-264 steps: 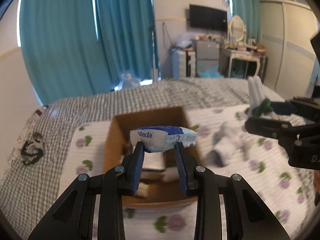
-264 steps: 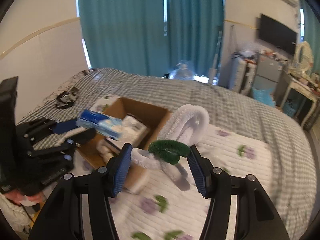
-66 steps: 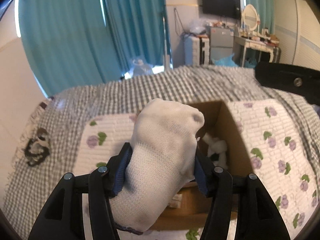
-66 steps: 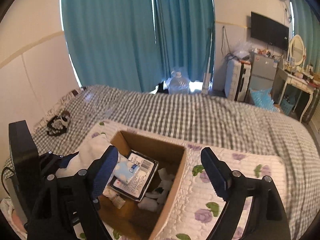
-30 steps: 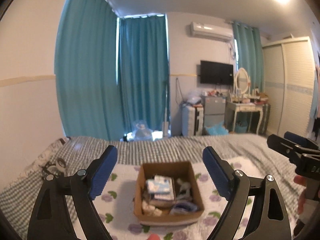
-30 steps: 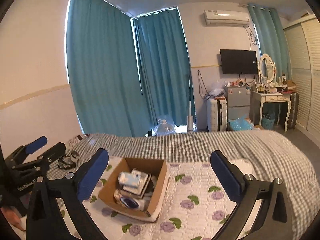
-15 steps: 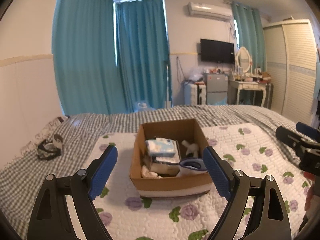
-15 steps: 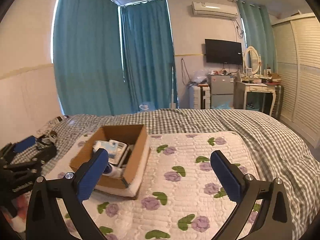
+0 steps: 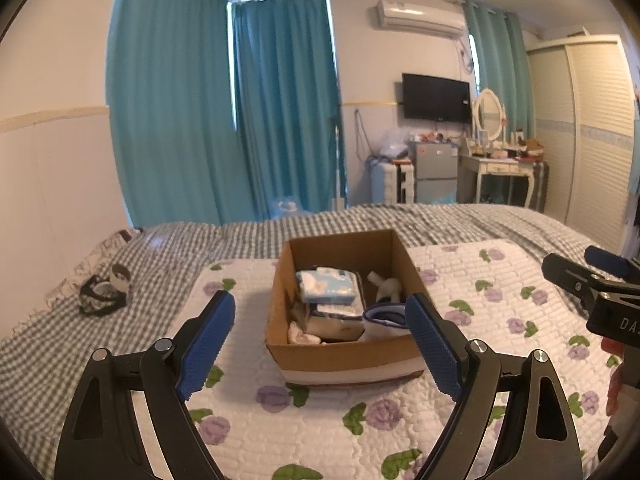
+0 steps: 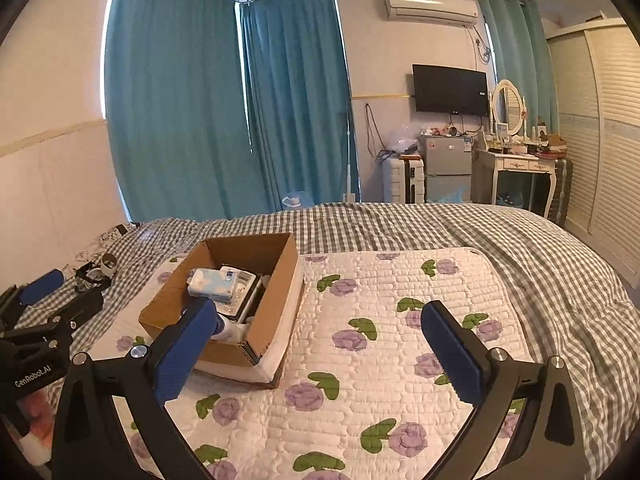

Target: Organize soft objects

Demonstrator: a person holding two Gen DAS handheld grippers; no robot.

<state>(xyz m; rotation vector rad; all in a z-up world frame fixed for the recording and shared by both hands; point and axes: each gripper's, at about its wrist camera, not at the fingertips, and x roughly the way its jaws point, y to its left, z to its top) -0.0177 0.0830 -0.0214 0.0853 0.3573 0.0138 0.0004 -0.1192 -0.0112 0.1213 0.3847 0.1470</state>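
Observation:
A brown cardboard box (image 9: 344,354) sits on a white quilt with purple flowers (image 9: 472,312) on the bed. Inside lie a blue-white tissue pack (image 9: 326,288), a white sock (image 9: 380,320), a white fuzzy toy (image 9: 387,287) and flat packets. My left gripper (image 9: 320,334) is open and empty, in front of the box. My right gripper (image 10: 318,332) is open and empty, to the right of the box (image 10: 264,272), over the quilt (image 10: 400,320). Each gripper shows at the edge of the other's view.
A grey checked bedspread (image 10: 520,236) covers the bed. A black and white bundle (image 9: 102,294) lies at the left. Teal curtains, a fridge (image 10: 444,166), a dressing table (image 10: 516,168) and a wardrobe stand beyond the bed.
The white sock held by my left gripper 2.2 s ago now lies in the box. Both grippers have opened wide and pulled back from the box.

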